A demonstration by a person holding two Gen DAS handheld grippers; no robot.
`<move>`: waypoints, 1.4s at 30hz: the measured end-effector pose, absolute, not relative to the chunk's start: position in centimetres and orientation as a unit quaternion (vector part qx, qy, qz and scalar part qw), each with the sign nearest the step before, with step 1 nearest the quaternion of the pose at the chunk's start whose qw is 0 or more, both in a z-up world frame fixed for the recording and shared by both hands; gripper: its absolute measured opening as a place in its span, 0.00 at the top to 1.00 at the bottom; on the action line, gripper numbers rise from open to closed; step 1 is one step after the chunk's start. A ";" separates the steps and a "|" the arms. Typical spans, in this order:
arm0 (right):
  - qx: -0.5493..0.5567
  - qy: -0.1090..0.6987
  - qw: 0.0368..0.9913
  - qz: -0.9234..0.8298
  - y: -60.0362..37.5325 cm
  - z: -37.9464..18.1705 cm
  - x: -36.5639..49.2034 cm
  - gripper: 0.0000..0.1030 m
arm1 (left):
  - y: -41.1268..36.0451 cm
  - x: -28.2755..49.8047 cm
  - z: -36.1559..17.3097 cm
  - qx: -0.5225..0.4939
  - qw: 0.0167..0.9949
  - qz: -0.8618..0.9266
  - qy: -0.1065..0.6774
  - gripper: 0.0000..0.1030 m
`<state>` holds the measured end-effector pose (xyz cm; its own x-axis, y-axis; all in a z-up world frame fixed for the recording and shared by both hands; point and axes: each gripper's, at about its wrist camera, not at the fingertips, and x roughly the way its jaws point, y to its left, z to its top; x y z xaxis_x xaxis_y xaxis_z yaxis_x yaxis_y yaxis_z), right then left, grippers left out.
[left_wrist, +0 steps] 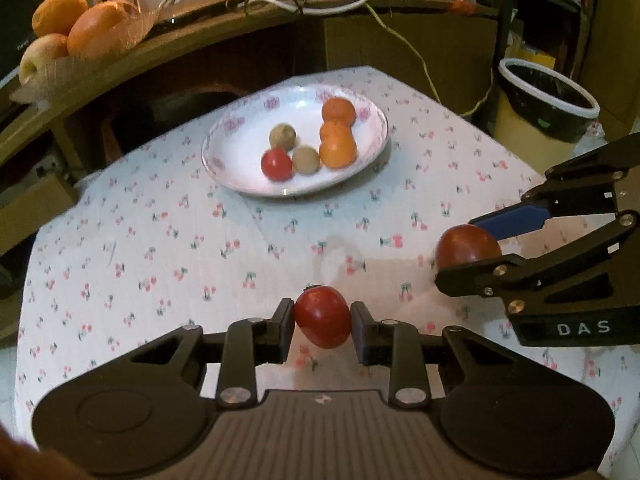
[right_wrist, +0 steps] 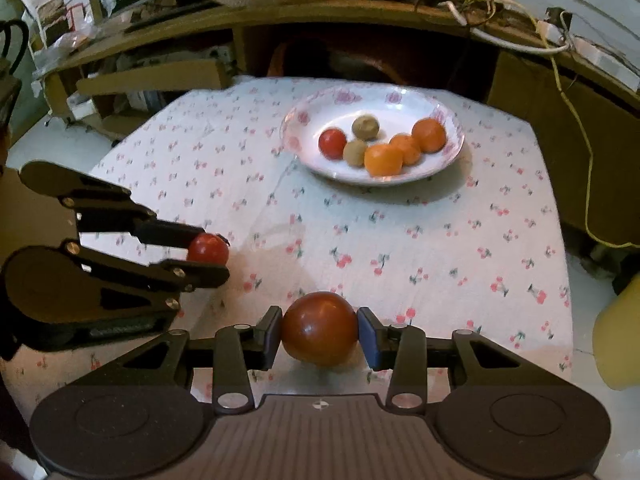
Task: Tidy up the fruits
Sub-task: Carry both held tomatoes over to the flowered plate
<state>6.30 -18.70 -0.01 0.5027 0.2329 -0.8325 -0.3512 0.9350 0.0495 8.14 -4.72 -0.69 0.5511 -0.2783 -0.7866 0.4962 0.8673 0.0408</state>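
My left gripper is shut on a small bright red tomato, both pads pressing its sides, low over the cherry-print tablecloth. The same gripper and tomato show at the left of the right wrist view. My right gripper is shut on a larger dark red tomato, which also appears at the right of the left wrist view. A white floral plate at the table's far side holds one red tomato, two brown fruits and three oranges.
A wooden shelf behind the table carries a basket of large oranges and an apple, plus tangled cables. A lined bin stands on the floor at the right. A yellow object sits beside the table's right edge.
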 end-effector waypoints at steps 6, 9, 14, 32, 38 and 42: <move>-0.054 0.443 0.880 0.161 -18.5 1.3 7.9 0.61 | -5.2 9.5 0.5 0.129 0.882 -0.216 0.399 0.66; -0.058 0.434 0.885 0.158 -18.3 1.6 8.7 0.61 | -5.3 10.3 0.8 0.131 0.885 -0.212 0.394 0.66; -0.054 0.424 0.891 0.150 -18.3 2.0 10.0 0.61 | -5.5 11.9 1.1 0.140 0.889 -0.205 0.384 0.66; -0.038 0.403 0.907 0.114 -19.6 1.7 15.8 0.61 | -7.3 17.6 0.9 0.165 0.897 -0.185 0.366 0.66; -0.044 0.411 0.903 0.113 -19.7 0.5 17.3 0.61 | -7.6 18.7 -0.2 0.171 0.895 -0.182 0.370 0.66; -0.053 0.408 0.904 0.112 -19.5 0.1 17.9 0.60 | -7.6 19.4 -0.5 0.168 0.896 -0.179 0.370 0.66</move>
